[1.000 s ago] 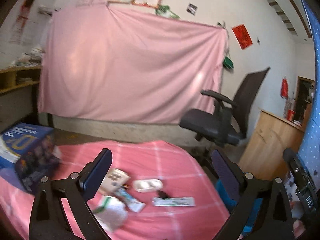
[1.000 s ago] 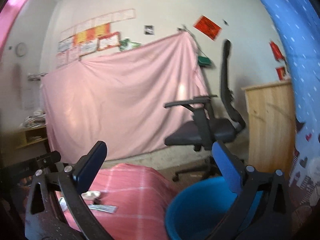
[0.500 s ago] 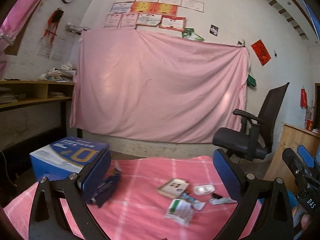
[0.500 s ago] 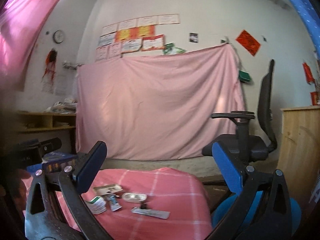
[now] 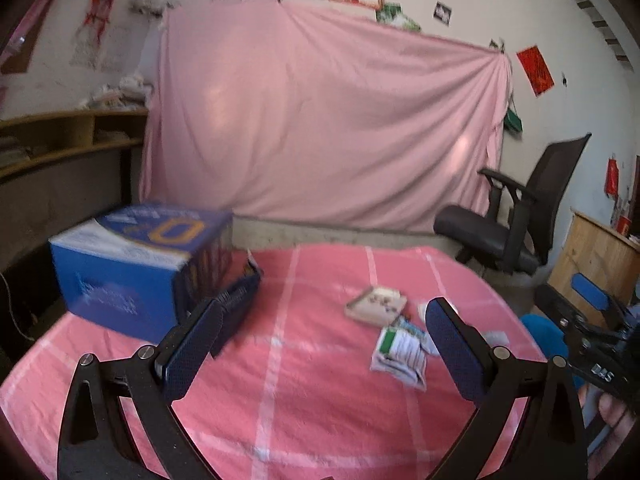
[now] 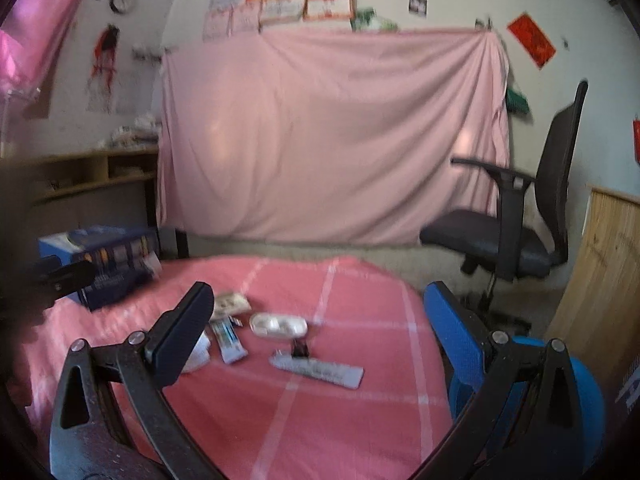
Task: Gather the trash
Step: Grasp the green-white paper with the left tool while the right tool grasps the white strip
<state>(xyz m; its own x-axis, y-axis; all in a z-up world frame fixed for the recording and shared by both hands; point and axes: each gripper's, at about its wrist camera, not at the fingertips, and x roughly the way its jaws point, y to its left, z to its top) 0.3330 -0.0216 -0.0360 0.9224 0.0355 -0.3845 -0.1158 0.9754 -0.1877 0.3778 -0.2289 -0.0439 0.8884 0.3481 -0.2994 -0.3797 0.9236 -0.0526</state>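
Approach step, nothing picked up yet. Left tongs (image 5: 324, 344) are spread wide and empty, hanging over the near half of the counter (image 5: 280, 400), which wears a pink checked cloth. Right tongs (image 6: 316, 332) are also wide apart, nothing between them, at the counter's right side. The trash sits in a loose cluster at about 2 o'clock from the left tongs: a flat tan box (image 5: 376, 302) farthest back, a white-and-green wrapper (image 5: 400, 350) nearest, smaller bits beside it partly hidden behind the right-hand finger. The right view shows the same cluster at 11 to 12 o'clock: a small blue-white packet (image 6: 230, 340), a white oval case (image 6: 278, 325), a small black clip (image 6: 300, 348) touching the back edge of a long flat grey strip (image 6: 318, 369), which lies nearest the right tongs. A blue bin (image 6: 588, 396) sits low at 3 to 4 o'clock of the right tongs, off the counter edge, likely the drop target. A big blue carton (image 5: 140, 264) stands at 10 o'clock in the left view, well apart from the litter; whether it counts as trash I cannot tell. The next move looks like lowering one pair of tongs onto the nearest piece; these flat, thin items lie flush on cloth, so a low, angled pinch is needed. Frames are motion-blurred, so fine detail is unclear.
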